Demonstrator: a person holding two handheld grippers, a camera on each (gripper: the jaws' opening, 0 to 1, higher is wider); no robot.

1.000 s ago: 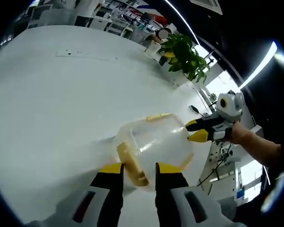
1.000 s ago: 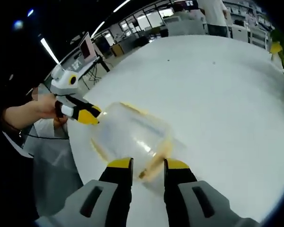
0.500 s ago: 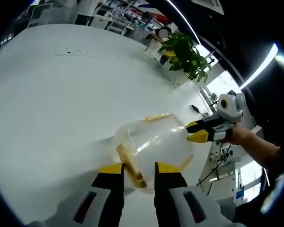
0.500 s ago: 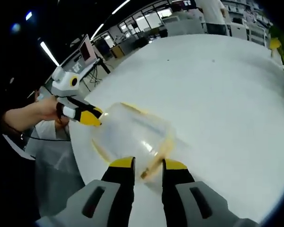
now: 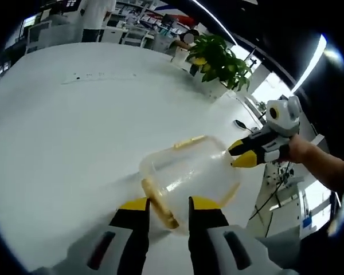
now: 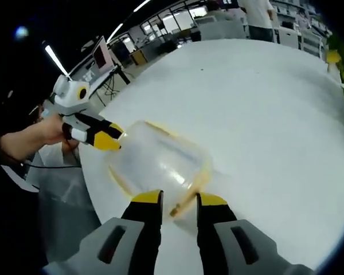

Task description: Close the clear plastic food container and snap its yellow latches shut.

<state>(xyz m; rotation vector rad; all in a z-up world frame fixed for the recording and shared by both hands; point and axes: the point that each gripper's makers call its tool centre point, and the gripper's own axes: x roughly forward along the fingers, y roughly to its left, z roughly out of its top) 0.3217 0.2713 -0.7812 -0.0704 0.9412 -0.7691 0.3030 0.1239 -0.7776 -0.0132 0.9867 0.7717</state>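
The clear plastic container (image 5: 190, 172) lies on the white table (image 5: 63, 132), held between both grippers. My left gripper (image 5: 167, 207) has its jaws close together around the yellow latch (image 5: 160, 201) on the near end. The right gripper (image 5: 242, 154) comes in from the right and meets the far end, its tips nearly together. In the right gripper view the container (image 6: 157, 160) lies just ahead, and my right gripper (image 6: 176, 201) stands narrowly around a thin yellow latch (image 6: 189, 193). The left gripper (image 6: 108, 136) touches the opposite end, held by a hand (image 6: 31, 137).
A potted green plant (image 5: 221, 60) stands at the table's far edge. The table edge (image 6: 94, 189) runs close to the container's left side in the right gripper view, with cables and a chair beyond. Desks, monitors and a standing person (image 6: 258, 17) fill the background.
Both views have shifted slightly with the hands. The container and both grips look the same as before.
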